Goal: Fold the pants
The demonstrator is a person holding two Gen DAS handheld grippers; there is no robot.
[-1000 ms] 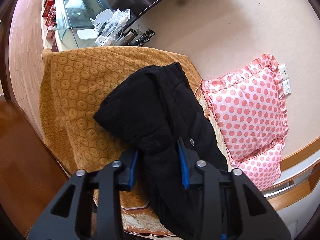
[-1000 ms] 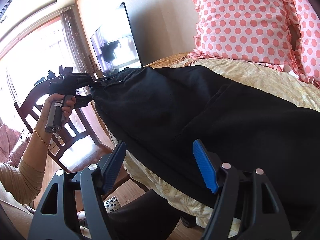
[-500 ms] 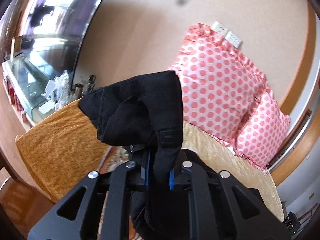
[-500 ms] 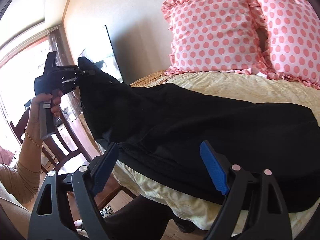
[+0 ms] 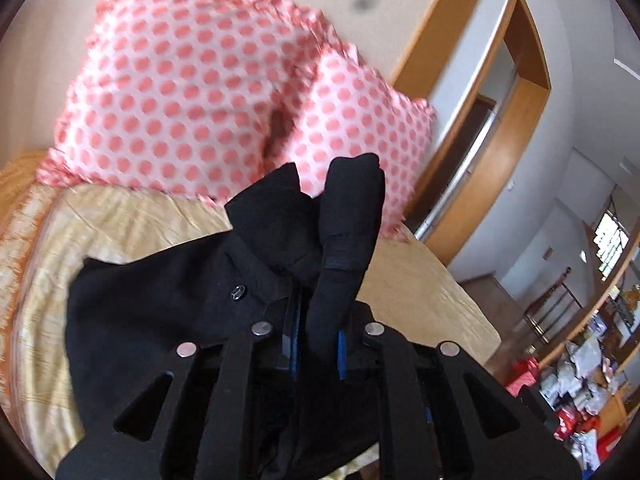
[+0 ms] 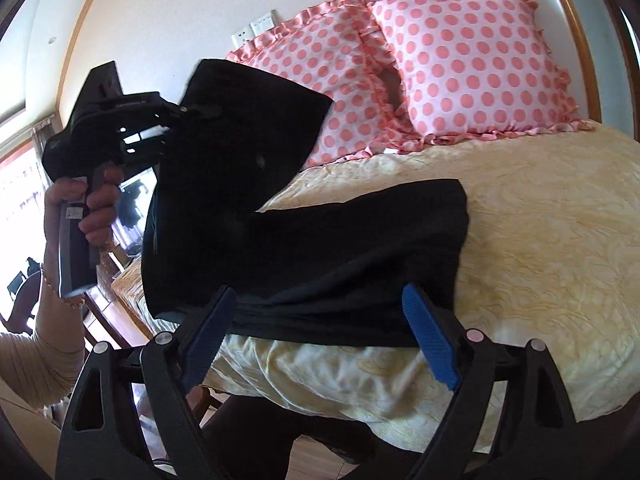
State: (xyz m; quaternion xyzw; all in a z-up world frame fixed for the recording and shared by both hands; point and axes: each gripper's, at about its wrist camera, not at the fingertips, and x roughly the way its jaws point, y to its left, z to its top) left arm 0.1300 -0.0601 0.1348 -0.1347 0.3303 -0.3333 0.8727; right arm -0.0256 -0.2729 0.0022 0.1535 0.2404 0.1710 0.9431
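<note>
Black pants (image 6: 320, 248) lengthwise along bed edge, waistband pinched aloft in left claw (image 5: 316, 344); right claw (image 6: 316, 344) wide, empty.

Both wrist views face the pillows (image 5: 192, 92), seemingly close.

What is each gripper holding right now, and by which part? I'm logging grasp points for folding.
The left gripper is shut on the black pants, pinching the waistband end near the button. The right gripper is open, holding nothing.
</note>
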